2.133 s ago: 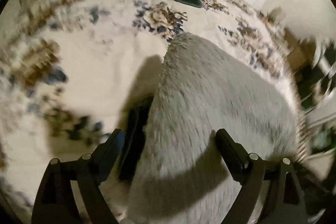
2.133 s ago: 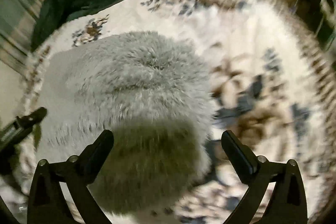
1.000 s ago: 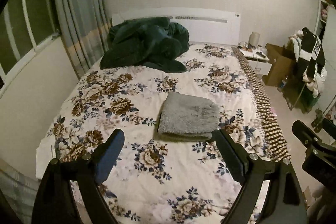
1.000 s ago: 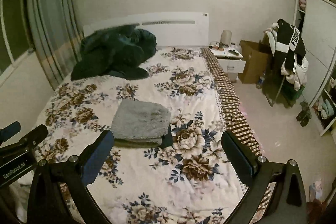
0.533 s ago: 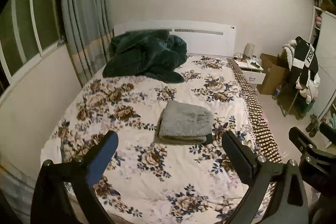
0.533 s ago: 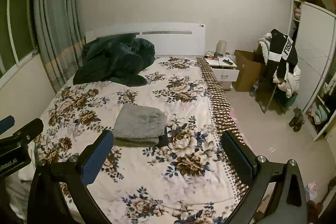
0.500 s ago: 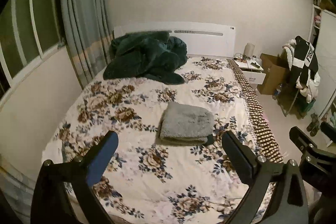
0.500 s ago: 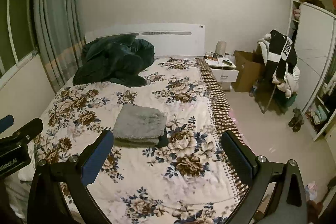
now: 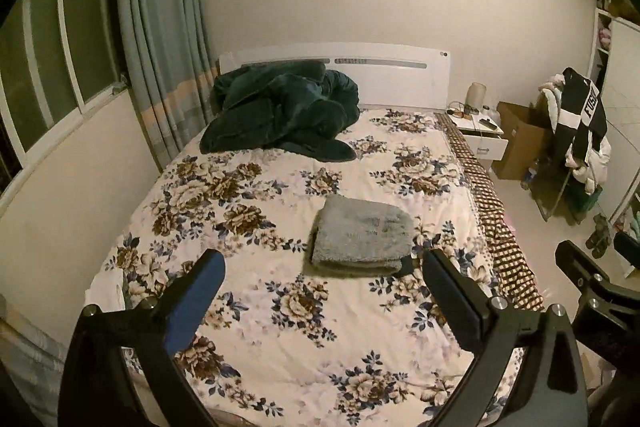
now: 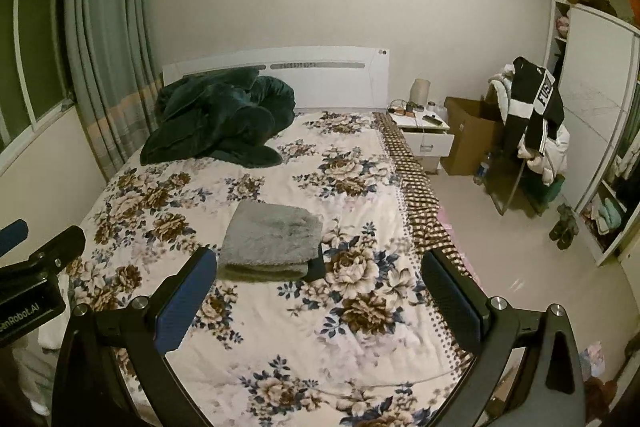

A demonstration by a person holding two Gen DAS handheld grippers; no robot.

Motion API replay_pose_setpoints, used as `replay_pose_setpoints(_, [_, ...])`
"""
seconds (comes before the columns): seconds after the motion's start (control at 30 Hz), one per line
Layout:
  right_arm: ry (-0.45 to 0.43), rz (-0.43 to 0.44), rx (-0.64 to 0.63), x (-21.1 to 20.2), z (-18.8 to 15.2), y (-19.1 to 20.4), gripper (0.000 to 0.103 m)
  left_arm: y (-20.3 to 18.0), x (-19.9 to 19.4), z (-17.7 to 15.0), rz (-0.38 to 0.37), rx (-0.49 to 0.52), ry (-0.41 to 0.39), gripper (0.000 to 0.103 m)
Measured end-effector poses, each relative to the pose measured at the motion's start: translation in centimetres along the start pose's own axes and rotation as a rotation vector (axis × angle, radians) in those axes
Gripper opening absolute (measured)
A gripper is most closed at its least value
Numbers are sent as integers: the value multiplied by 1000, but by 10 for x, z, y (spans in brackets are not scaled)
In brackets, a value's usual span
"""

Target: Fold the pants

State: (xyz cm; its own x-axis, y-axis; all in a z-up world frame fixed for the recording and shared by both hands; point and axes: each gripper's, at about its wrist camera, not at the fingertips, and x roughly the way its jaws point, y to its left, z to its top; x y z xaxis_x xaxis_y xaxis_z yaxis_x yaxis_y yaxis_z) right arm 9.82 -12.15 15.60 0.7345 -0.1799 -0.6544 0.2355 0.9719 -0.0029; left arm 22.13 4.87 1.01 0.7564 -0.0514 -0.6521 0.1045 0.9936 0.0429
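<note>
The grey fuzzy pants [image 9: 362, 237] lie folded in a neat rectangle in the middle of the floral bedspread [image 9: 248, 195]; they also show in the right wrist view [image 10: 272, 241]. A dark edge sticks out at the stack's lower right corner. My left gripper [image 9: 322, 277] is open and empty, held well back from the bed's foot. My right gripper [image 10: 318, 275] is open and empty too, beside the left one and equally far from the pants.
A dark green blanket [image 9: 284, 111] is heaped by the white headboard [image 9: 384, 75]. Curtains [image 9: 160, 39] and a window run along the left. A nightstand [image 10: 424, 135], cardboard box [image 10: 472, 135], clothes-laden chair [image 10: 532, 131] and wardrobe [image 10: 600, 131] stand on the right.
Both grippers have pulled far back and up from the pants, which they were right over two seconds ago. In the last half second the views have barely shifted.
</note>
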Motion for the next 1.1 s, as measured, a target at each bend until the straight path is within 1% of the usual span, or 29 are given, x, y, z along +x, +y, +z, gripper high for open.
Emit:
replay_pose_setpoints(0.33, [38, 16, 2, 8, -6, 1, 103, 1, 1, -4, 1, 6, 32, 101])
replay_pose_setpoints(0.6, [46, 25, 1, 11, -9, 3, 103, 2, -2, -4, 9, 4, 31, 101])
replay_pose_setpoints(1.1, [49, 29, -3, 15, -12, 5, 103, 3, -2, -5, 1, -2, 42, 101])
